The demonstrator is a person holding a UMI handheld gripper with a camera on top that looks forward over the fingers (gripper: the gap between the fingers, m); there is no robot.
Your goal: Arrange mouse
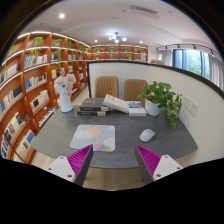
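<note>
The claw (108, 160) is held wide apart and empty above the near edge of the grey table (60, 135), presumably as an approach stance. The white mouse (147, 134) lies ahead and slightly right of the right finger, off the mouse pad (93, 137), which is judged to be its intended place, just ahead between the fingers. Books (96, 106) and a potted plant (163, 100) are set well beyond.

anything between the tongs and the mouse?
No. In the gripper view, only bare grey table separates the open tongs from the mouse; the mousepad lies beside.
</note>
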